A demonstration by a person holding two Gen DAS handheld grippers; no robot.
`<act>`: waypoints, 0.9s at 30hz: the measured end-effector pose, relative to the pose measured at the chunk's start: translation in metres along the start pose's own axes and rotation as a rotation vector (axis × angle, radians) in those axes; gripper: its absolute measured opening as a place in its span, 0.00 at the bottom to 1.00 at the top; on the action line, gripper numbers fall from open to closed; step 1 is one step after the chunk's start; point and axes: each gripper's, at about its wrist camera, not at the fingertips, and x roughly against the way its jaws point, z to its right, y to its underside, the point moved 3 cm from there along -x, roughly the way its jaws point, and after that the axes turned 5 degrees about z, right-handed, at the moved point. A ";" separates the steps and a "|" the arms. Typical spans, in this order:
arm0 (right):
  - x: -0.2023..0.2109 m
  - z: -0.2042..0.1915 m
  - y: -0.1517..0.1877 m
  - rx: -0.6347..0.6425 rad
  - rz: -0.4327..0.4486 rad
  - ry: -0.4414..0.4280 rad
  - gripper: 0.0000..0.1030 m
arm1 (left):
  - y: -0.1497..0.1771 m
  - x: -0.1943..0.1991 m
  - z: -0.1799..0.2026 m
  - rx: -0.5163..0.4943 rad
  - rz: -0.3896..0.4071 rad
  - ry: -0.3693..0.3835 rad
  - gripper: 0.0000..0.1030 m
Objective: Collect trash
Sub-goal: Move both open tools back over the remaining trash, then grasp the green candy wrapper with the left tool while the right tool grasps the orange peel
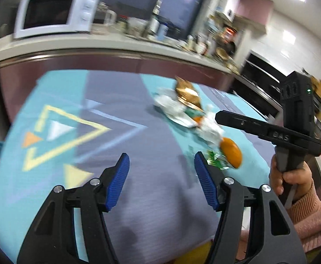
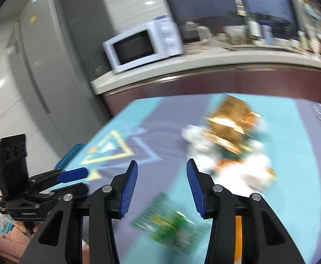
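Note:
A trash pile lies on the patterned table cloth (image 1: 138, 154): a gold wrapper (image 1: 188, 94), crumpled white paper (image 1: 173, 107), an orange fruit (image 1: 230, 153) and a green wrapper (image 1: 215, 160). My left gripper (image 1: 161, 180) is open over bare cloth, left of the pile and near the orange. The right wrist view is blurred. It shows the gold wrapper (image 2: 230, 123) and white paper (image 2: 255, 171) ahead to the right. My right gripper (image 2: 162, 182) is open, and the green wrapper (image 2: 171, 222) lies on the cloth below its fingers. Each gripper shows in the other's view, hand-held: right gripper (image 1: 221, 116), left gripper (image 2: 72, 175).
A kitchen counter (image 1: 116, 46) with a white microwave (image 1: 55, 13) and many jars runs behind the table. A grey fridge (image 2: 50, 55) stands at the left. A blue bin rim (image 2: 70, 156) sits off the table's left edge. A pink sleeve (image 1: 310, 215) is at the right.

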 end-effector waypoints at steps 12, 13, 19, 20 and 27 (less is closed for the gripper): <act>0.025 0.057 0.046 -0.095 -0.038 0.142 0.45 | 0.017 -0.076 0.035 0.002 -0.187 0.108 0.62; 0.026 0.058 0.047 -0.100 -0.040 0.143 0.45 | 0.018 -0.080 0.037 0.002 -0.194 0.105 0.62; 0.025 0.055 0.058 -0.105 -0.057 0.124 0.45 | 0.019 -0.094 0.042 0.007 -0.215 0.108 0.60; 0.023 0.053 0.059 -0.104 -0.060 0.121 0.45 | 0.019 -0.096 0.043 0.008 -0.219 0.111 0.57; 0.021 0.049 0.064 -0.106 -0.067 0.113 0.43 | 0.020 -0.104 0.046 0.021 -0.240 0.132 0.38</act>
